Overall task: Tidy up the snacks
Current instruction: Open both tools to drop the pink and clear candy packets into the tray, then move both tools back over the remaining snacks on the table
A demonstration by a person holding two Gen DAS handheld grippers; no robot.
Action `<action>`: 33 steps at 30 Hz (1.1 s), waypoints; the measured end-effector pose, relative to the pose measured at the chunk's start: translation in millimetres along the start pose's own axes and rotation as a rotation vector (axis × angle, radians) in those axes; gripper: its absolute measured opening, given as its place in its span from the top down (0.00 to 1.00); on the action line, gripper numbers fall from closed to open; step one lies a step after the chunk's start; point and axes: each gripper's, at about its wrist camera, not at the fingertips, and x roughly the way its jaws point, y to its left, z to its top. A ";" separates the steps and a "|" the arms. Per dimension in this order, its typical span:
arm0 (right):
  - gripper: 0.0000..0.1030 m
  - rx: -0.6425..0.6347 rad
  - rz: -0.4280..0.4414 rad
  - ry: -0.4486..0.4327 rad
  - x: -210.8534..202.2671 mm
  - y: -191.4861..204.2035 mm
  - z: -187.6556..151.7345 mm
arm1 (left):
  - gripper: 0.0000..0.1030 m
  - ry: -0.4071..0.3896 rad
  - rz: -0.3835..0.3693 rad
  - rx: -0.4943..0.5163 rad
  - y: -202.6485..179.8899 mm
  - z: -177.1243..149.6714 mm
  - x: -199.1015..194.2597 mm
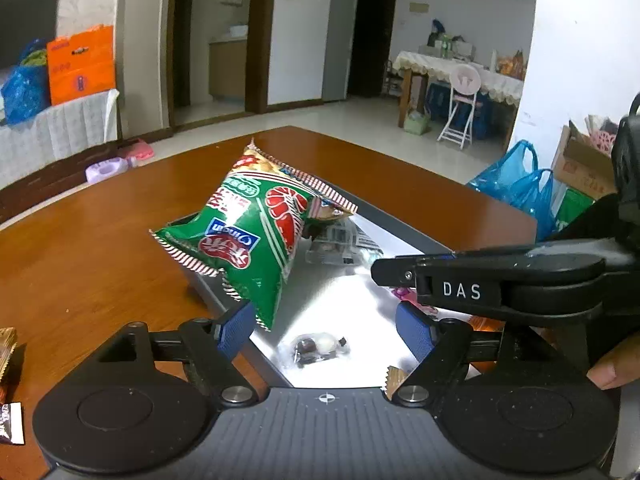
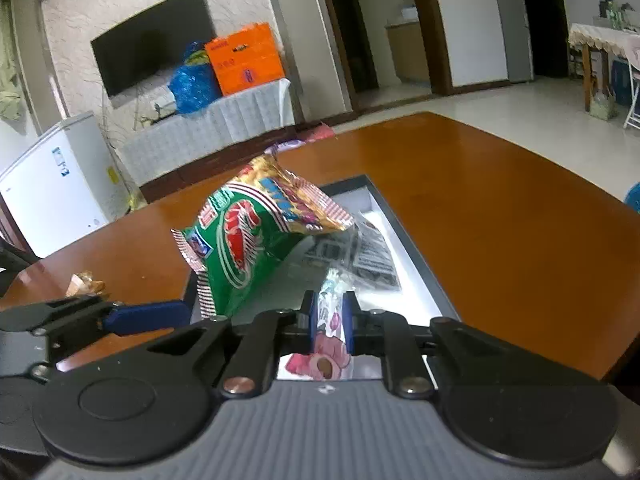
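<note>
A tray [image 1: 404, 220] lies on the table [image 1: 80, 240], set back from its far edge. A snack bag [image 1: 256, 236] leans over the tray's left rim — flat packets [image 2: 360, 252] lie behind it toward the far end. A small wrapped sweet [image 1: 318, 348] lies at the tray's near end, and loose wrappers [image 1: 8, 384] sit left of the tray, by the table's near-left edge.

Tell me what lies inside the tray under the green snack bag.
Beneath the green snack bag, the tray shows clear packets with dark print and a small wrapped candy nearer the camera. Whatever the bag itself covers stays hidden.
</note>
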 end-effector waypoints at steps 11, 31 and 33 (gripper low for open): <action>0.49 -0.043 -0.054 -0.099 -8.2 3.0 -3.0 | 0.17 -0.011 0.053 -0.029 10.9 3.9 -23.4; 0.23 -0.284 -0.030 -0.341 -54.1 55.4 -25.4 | 0.10 -0.060 0.411 -0.163 96.9 -25.2 -126.7; 0.23 -0.320 -0.010 -0.351 -57.9 67.5 -30.2 | 0.09 -0.076 0.437 -0.193 107.8 -31.1 -138.7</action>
